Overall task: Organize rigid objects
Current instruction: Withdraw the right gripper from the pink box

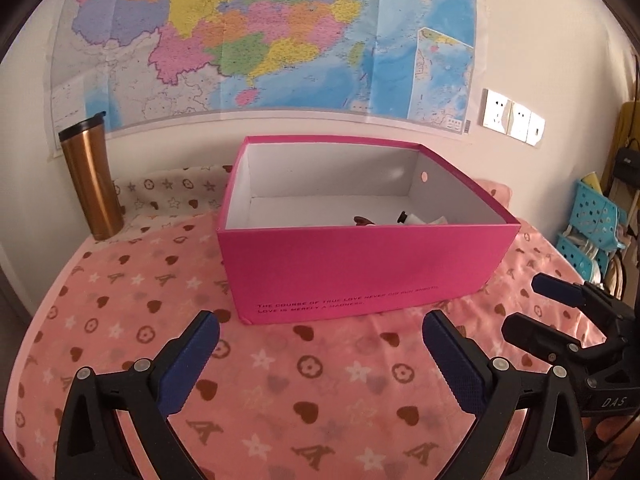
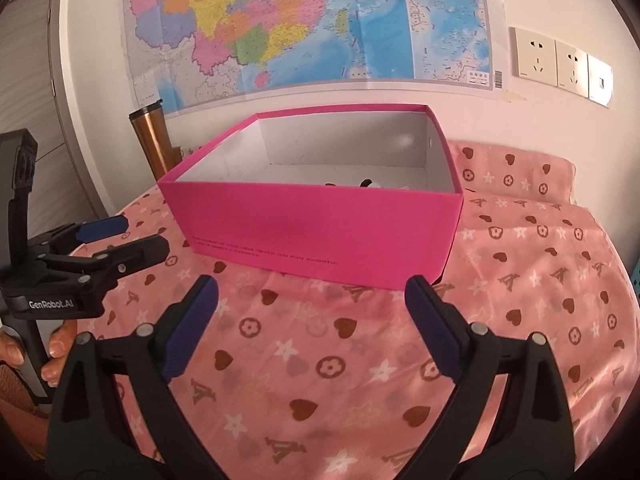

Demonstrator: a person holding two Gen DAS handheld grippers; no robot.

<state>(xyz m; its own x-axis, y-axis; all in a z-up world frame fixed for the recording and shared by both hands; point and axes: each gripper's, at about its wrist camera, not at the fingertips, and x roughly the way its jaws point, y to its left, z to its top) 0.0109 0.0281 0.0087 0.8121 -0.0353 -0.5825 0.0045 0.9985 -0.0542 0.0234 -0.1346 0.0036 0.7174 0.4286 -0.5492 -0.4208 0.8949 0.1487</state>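
Observation:
An open pink cardboard box (image 1: 360, 268) with a white inside stands on the pink patterned cloth (image 1: 280, 380); it also shows in the right wrist view (image 2: 320, 228). A few small dark and white objects (image 1: 384, 220) lie on its floor near the front wall, mostly hidden. They peek over the wall in the right wrist view (image 2: 368, 183). My left gripper (image 1: 320, 328) is open and empty, in front of the box. My right gripper (image 2: 312, 292) is open and empty, also in front of the box. Each gripper shows in the other's view: the right one (image 1: 532, 308) and the left one (image 2: 132, 234).
A copper tumbler (image 1: 92, 180) with a black lid stands upright at the back left by the wall, also in the right wrist view (image 2: 154, 140). A map and wall sockets (image 1: 512, 118) hang behind. Blue plastic baskets (image 1: 592, 220) stand beyond the right edge.

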